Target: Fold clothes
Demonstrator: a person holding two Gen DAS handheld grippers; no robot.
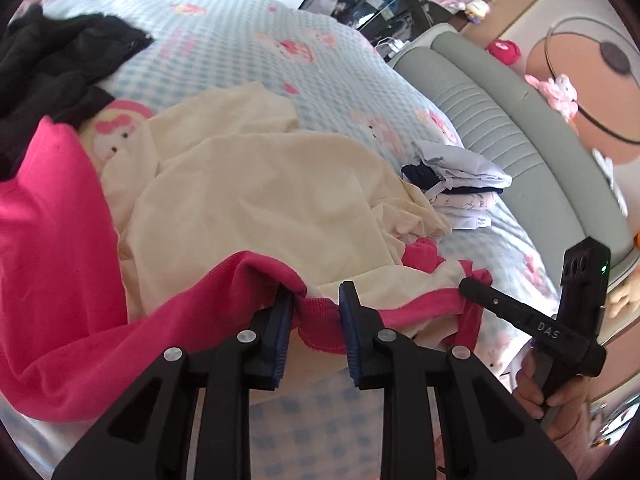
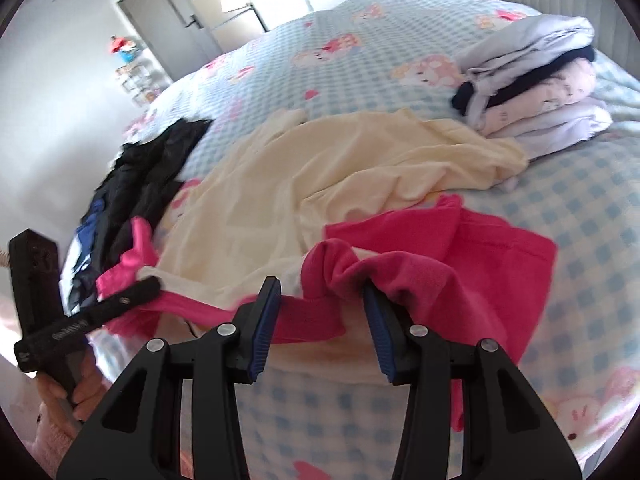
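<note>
Bed covered in a pale blue checked sheet with pink cartoon-cat prints [image 1: 248, 40]; bright pink knit garment with a ribbed hem [image 1: 60, 280] draped across the near edge, lying partly over a crumpled cream-yellow cotton garment [image 1: 260, 192] spread at mid-bed.

Left wrist view: left black two-finger gripper with blue ribbed pads [image 1: 316, 300] with jaws partly apart; ribbed pink hem passing between the pads, bunched against the left-hand pad, a visible gap before the right-hand pad; cannot tell whether truly pinched. Further along the same hem, right black hand-held gripper [image 1: 466, 286] seen side-on, tip buried in pink fabric, a hand [image 1: 540, 384] wrapped round its grip.

Right wrist view: right gripper's jaws about half apart; pink cloth gathered over the tip of the right-hand blue pad [image 2: 378, 312], hem running across to the left-hand pad; hold uncertain.

Heap of dark black clothing [image 2: 152, 176] at the bed's left side; neat folded stack of pale lilac, navy and printed white clothes [image 2: 536, 80] near the grey padded headboard [image 1: 500, 128].
</note>
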